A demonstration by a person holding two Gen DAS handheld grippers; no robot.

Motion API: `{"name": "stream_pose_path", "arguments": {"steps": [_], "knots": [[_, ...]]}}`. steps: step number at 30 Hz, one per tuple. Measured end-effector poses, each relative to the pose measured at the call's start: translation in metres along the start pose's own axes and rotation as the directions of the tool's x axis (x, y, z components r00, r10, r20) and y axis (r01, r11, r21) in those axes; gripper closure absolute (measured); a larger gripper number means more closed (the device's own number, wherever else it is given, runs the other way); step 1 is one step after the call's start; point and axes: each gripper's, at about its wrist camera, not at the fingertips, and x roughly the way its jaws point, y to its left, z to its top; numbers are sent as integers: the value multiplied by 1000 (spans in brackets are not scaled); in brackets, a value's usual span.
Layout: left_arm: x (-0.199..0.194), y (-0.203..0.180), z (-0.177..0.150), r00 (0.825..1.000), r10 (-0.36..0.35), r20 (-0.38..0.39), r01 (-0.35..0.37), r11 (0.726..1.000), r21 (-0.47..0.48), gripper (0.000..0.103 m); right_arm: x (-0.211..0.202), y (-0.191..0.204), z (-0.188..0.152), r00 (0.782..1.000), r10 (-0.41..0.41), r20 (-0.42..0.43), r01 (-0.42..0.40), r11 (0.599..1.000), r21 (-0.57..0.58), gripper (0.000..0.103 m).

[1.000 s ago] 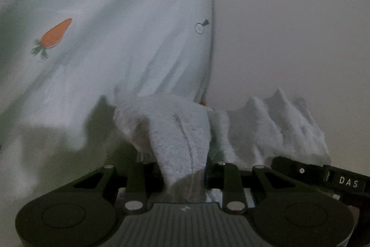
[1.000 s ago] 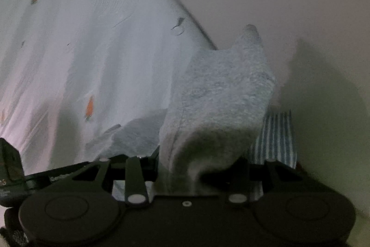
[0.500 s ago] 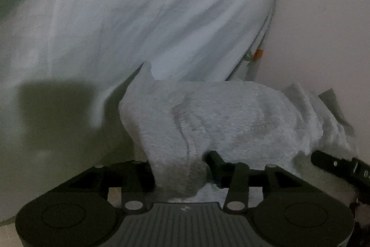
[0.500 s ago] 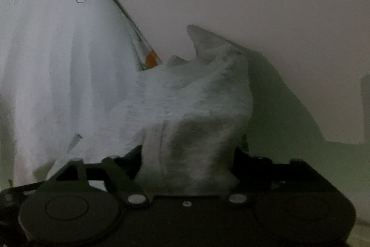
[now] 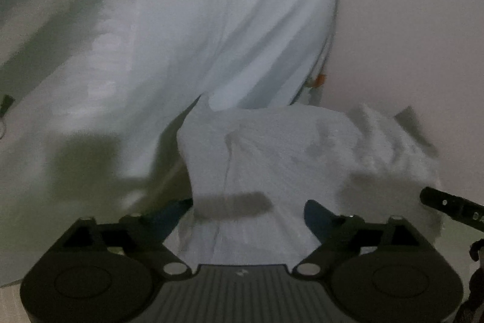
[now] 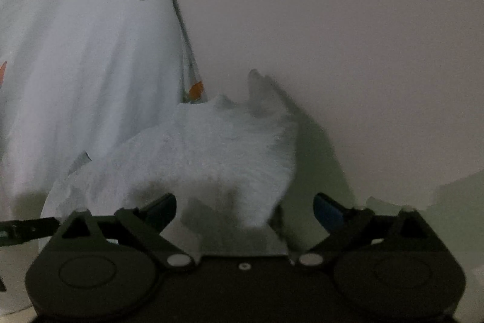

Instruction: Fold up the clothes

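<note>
A grey fleece garment (image 5: 272, 159) lies bunched in front of both grippers, at the edge of a white sheet printed with carrots (image 5: 187, 29). My left gripper (image 5: 245, 214) is open, its blue-tipped fingers (image 5: 317, 215) spread on either side of the cloth, which still lies between them. The garment also shows in the right wrist view (image 6: 217, 153). My right gripper (image 6: 245, 209) is open too, fingers wide apart, with the cloth's near edge between them. The right gripper's tip shows at the left view's right edge (image 5: 447, 205).
A plain pale wall (image 6: 332, 20) rises right behind the garment. The carrot sheet (image 6: 75, 65) fills the left of both views, with its dark seam running along the wall.
Both grippers have opened and let go of the grey garment. The cloth has dropped and spread low against the wall. Both views have shifted a little.
</note>
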Motion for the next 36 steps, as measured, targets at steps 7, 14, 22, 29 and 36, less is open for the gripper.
{"name": "stream_pose_path", "arguments": {"steps": [7,14,22,29,36], "knots": [[-49,-10,-31,999,-11,32,11,1000,5,1,-49,5,-22,999,-37,3,37,999,-32,5],[-87,-11,-78,1000,11,8,-11,999,36,1,-97,13,-59,999,-23,-26,21,997,-75,5],[-119,-18,-128,999,26,-29,-25,999,29,0,-142,23,-105,997,-12,-78,2,992,-126,5],[-134,-17,-164,997,44,-70,-41,998,38,0,-164,23,-147,992,-15,-124,-1,992,-127,4],[-145,-18,-186,992,86,-93,-78,994,81,0,-175,26,-172,988,-11,-157,-13,989,-149,3]]}}
